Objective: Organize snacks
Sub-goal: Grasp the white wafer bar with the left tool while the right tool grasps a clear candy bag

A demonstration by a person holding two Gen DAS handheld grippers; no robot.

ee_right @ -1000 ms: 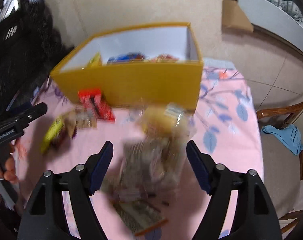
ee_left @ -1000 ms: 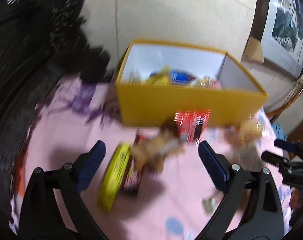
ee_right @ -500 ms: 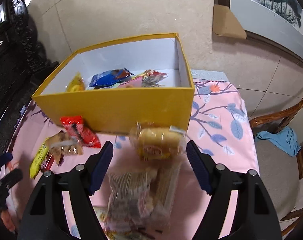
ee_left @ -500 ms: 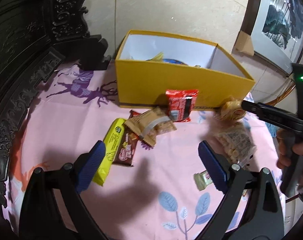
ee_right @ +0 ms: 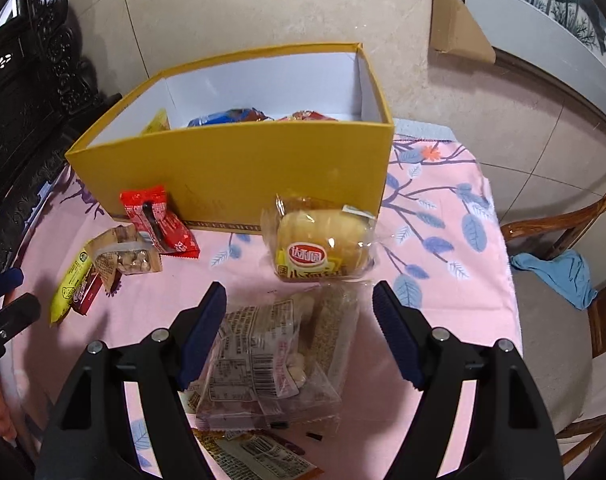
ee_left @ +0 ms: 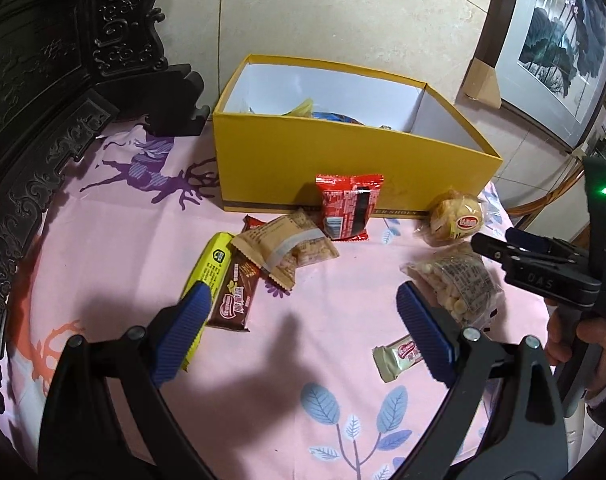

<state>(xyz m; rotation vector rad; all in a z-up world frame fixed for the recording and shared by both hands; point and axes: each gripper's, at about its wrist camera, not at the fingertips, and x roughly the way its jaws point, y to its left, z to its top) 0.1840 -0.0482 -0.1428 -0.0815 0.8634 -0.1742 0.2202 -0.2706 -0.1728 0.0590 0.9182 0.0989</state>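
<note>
Right gripper [ee_right: 299, 312], fingers spread and empty, hovers over the clear nut packet [ee_right: 263, 356] on the tabletop [ee_right: 435, 280]; packet probably light, crinkly, slippery, best pinched across its middle; left gripper [ee_left: 303, 320] likewise spread.

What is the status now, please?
Both grippers, left and right, open, empty. Right over clear nut bag; bun beyond, yellow box behind. Nothing in the way.
</note>
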